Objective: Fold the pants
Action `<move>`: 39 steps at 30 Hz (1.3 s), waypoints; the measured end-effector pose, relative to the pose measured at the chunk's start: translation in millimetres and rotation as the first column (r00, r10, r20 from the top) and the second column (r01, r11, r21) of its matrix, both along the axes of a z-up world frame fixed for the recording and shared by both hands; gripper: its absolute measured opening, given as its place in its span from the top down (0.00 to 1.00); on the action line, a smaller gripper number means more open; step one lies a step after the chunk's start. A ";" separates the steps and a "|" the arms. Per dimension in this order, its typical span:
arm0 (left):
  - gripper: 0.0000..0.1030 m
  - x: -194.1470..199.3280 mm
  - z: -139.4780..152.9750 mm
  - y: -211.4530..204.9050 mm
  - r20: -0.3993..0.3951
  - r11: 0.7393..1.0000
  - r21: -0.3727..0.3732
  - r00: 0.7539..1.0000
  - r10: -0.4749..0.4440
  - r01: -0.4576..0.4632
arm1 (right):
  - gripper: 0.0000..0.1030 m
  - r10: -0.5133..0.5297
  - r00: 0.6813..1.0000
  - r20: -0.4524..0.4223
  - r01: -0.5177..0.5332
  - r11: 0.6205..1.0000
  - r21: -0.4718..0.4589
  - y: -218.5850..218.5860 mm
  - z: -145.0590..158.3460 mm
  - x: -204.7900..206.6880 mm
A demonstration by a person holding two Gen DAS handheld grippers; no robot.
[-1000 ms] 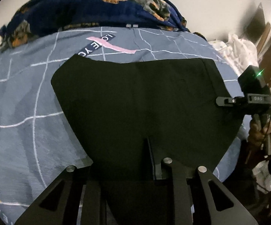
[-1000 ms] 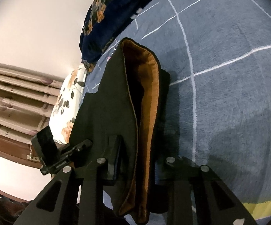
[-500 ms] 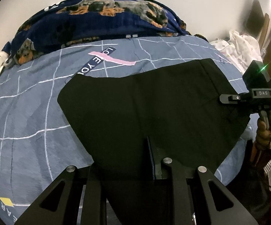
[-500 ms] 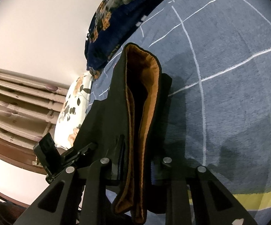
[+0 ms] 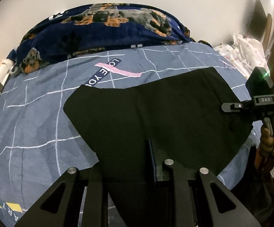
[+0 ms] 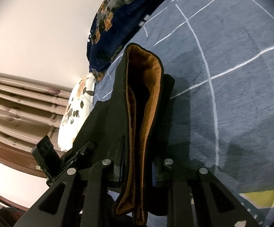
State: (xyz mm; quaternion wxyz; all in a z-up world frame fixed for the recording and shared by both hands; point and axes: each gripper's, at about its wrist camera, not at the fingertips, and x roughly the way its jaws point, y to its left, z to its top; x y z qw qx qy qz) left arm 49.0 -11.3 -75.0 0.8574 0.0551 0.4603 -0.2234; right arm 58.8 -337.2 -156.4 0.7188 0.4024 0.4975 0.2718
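1. Left wrist view: black pants [image 5: 155, 117] spread over the grey-blue grid bedsheet [image 5: 32, 117], near edge drawn up between the fingers of the left gripper [image 5: 129, 168]. Jaws closed on the cloth.
2. Right gripper [image 5: 231, 106] seen at the far right edge of the pants, clamped on that edge; handle held by a hand [image 5: 271, 141].
3. Right wrist view: right gripper [image 6: 138, 170] pinches a doubled band with an orange-brown lining [image 6: 150, 98]. Jaws narrow, fabric filling the gap.
4. Change over the last second: in the left view the pants sit lower and further right, more sheet and the dog-print blanket [image 5: 102, 32] visible beyond; right gripper has shifted outward.
5. Judgement: both ends are being carried together and the cloth tensioned, probably ahead of laying a fold. Fold not yet made.
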 end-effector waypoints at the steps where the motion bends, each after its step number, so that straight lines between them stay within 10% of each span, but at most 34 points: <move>1: 0.80 0.8 0.6 0.3 0.000 1.000 0.000 1.000 0.001 -0.001 | 0.81 0.000 1.000 0.000 0.000 1.000 0.003 0.7 0.0 -0.1; 21: 0.80 26.1 17.4 12.6 0.042 1.000 -0.001 0.999 0.031 -0.031 | 0.81 0.011 1.000 0.006 -0.011 0.999 0.051 16.8 11.8 21.8; 39: 0.81 133.8 65.1 28.9 0.186 0.994 -0.026 0.976 0.109 -0.106 | 0.80 -0.010 0.999 0.045 0.004 0.992 0.129 26.7 27.4 128.9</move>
